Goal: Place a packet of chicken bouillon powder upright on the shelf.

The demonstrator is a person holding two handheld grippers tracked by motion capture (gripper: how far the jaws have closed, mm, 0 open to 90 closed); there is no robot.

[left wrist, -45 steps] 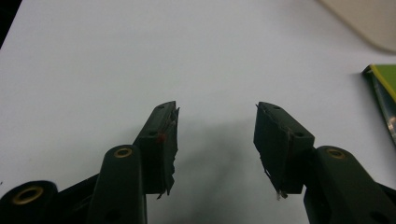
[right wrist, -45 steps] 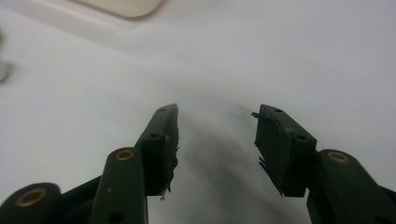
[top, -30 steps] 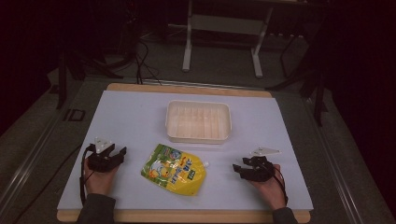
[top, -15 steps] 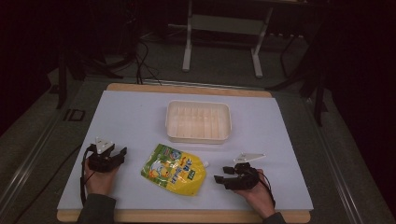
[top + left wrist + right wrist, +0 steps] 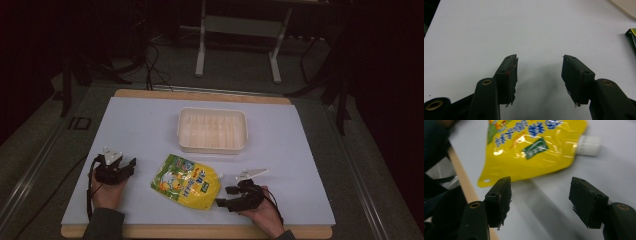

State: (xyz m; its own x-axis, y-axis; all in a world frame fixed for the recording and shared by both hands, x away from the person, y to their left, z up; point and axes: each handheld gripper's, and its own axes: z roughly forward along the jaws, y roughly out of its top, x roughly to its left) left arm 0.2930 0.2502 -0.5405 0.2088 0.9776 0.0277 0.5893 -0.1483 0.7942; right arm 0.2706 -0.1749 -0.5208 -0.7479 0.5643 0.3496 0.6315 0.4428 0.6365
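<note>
Left side first: your left gripper (image 5: 120, 167) sits on the white table (image 5: 150, 125) exactly where it was a second ago, no movement. Jaws spread, nothing between them; the left gripper view looks along them at bare table surface, with a green sliver of the pouch (image 5: 632, 37) at the far right edge. So that hand is idle, parked well apart from the pouch.

Centre: the yellow pouch (image 5: 187, 182) lies flat on the near half of the table, white cap (image 5: 219, 175) pointing to your right. It hasn't shifted between frames. Behind it, apart from it, the empty plastic tray (image 5: 212, 130) is also untouched.

Right side is where the change is. Your right gripper (image 5: 226, 196) has slid in from the right across the table and now sits just beside the pouch's near right corner, not touching it yet. The jaws have just been opening and stand wide, with nothing gripped. In the right gripper view the pouch's bottom edge (image 5: 524, 173) is just ahead of the fingertips, and the cap (image 5: 587, 145) is up and to the right of the line of approach.

My read: this is a pre-grasp. You're lined up on the pouch's lower corner rather than the cap. Push in a bit further before closing, otherwise you'll pinch only the thin seam edge and the pouch may slip or fold on the lift toward the tray.
</note>
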